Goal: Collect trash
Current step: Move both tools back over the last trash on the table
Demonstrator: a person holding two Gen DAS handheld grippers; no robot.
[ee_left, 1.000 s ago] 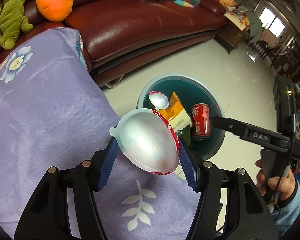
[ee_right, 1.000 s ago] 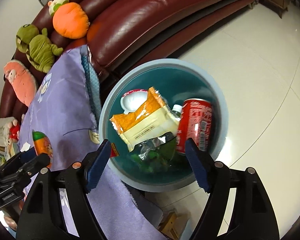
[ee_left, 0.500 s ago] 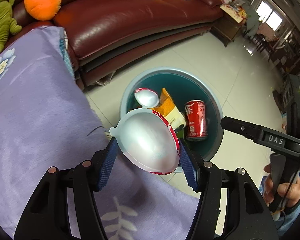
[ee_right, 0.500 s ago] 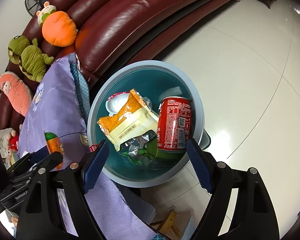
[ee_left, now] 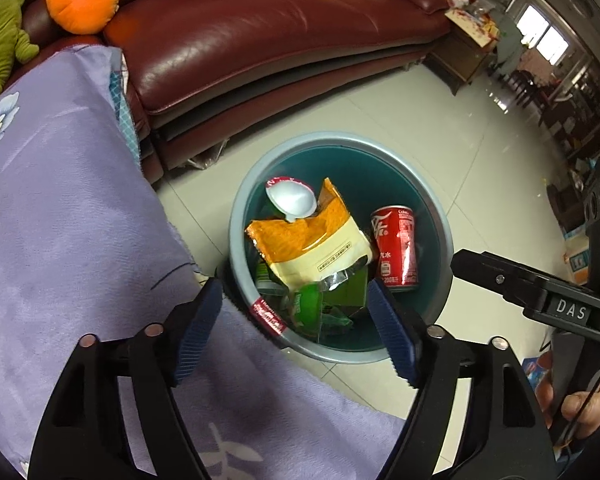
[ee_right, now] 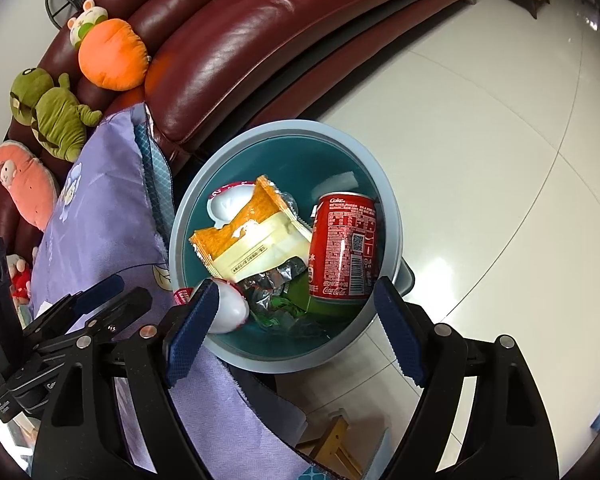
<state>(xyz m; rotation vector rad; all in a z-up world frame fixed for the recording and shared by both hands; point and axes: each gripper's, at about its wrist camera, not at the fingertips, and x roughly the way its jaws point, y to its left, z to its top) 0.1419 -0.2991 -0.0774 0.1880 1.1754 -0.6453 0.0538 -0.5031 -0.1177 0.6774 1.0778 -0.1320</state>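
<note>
Hovering over the round grey-rimmed teal trash bin (ee_left: pixel 436 208), the left claw (ee_left: pixel 296 328) has just been opening, nothing between its jaws, so the white red-rimmed plastic cup (ee_right: pixel 228 308) drops in, while the right claw (ee_right: pixel 292 320) waits spread and empty.

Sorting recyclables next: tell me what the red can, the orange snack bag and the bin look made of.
Red can: apparently thin metal, glossy printed skin with sharp highlights. Orange snack bag: crinkled plastic film, silvery foil-like lining showing at the torn end. Bin: probably moulded plastic, smooth grey-blue rim with a dull sheen, teal inside.
</note>
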